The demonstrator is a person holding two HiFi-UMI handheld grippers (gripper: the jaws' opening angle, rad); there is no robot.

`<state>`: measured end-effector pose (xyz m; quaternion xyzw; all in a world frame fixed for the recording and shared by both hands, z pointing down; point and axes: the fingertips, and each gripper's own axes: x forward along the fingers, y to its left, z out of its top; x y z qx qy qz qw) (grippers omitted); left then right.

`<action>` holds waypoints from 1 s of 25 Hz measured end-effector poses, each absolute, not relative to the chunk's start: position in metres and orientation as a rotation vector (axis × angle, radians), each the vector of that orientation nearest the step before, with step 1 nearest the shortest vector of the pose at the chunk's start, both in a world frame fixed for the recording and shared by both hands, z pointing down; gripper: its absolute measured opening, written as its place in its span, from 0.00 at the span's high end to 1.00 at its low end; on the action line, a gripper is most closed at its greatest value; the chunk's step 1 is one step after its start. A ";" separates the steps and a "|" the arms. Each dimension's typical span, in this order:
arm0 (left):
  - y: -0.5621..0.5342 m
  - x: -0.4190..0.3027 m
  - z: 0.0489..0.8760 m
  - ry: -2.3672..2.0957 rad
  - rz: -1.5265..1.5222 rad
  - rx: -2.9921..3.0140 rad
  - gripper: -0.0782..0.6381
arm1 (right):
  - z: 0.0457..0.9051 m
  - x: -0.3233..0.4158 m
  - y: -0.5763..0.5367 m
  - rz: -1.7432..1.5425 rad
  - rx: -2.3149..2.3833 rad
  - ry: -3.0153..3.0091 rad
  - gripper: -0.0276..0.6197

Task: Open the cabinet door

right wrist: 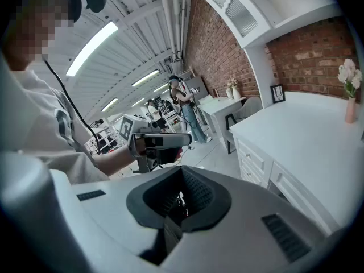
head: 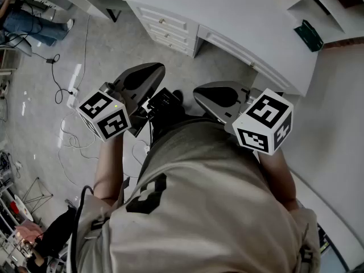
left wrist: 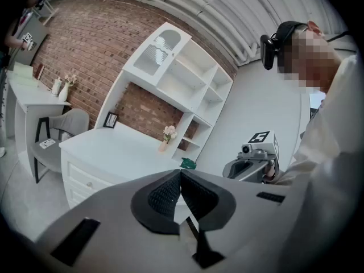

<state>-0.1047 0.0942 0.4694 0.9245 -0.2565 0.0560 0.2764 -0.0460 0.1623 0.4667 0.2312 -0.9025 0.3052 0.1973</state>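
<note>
The cabinet door (left wrist: 161, 49) is a white arched door with ribbed glass, at the top left of a white hutch above the desk; it is closed. The right gripper view shows this door (right wrist: 233, 7) too, high up. My left gripper (left wrist: 180, 172) is shut with nothing between its pads. The right gripper (right wrist: 182, 169) is shut and empty as well. In the head view both are held close in front of the person's chest, the left gripper (head: 149, 73) beside the right gripper (head: 207, 92), well short of the hutch.
A white desk (head: 227, 16) with drawers stands ahead, a green object (head: 309, 36) on its right end. A flower vase (left wrist: 168, 134) and a picture frame (left wrist: 110, 119) sit at its back. A grey chair (left wrist: 57, 135) stands left. Cables (head: 68, 90) lie on the floor.
</note>
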 end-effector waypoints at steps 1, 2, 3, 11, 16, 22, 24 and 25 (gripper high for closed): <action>0.095 -0.104 0.469 -0.691 0.152 2.480 0.87 | 0.467 -0.046 0.163 0.856 0.650 -2.528 0.92; 0.097 -0.103 0.468 -0.691 0.154 2.479 0.87 | 0.467 -0.046 0.163 0.860 0.655 -2.529 0.92; 0.098 -0.103 0.468 -0.691 0.159 2.482 0.87 | 0.468 -0.046 0.163 0.870 0.665 -2.530 0.92; 0.110 -0.092 0.491 -0.728 0.266 2.586 0.87 | 0.487 -0.035 0.148 1.138 0.865 -2.583 0.92; 0.101 -0.072 0.475 -0.738 0.276 2.660 0.87 | 0.480 -0.027 0.136 1.195 0.920 -2.584 0.92; 0.079 -0.058 0.461 -0.796 0.259 2.792 0.87 | 0.486 -0.018 0.119 1.233 0.957 -2.568 0.92; 0.069 -0.058 0.461 -0.816 0.219 2.765 0.87 | 0.489 -0.016 0.113 1.234 0.964 -2.567 0.92; 0.064 -0.059 0.463 -0.824 0.215 2.741 0.87 | 0.489 -0.016 0.111 1.233 0.964 -2.567 0.92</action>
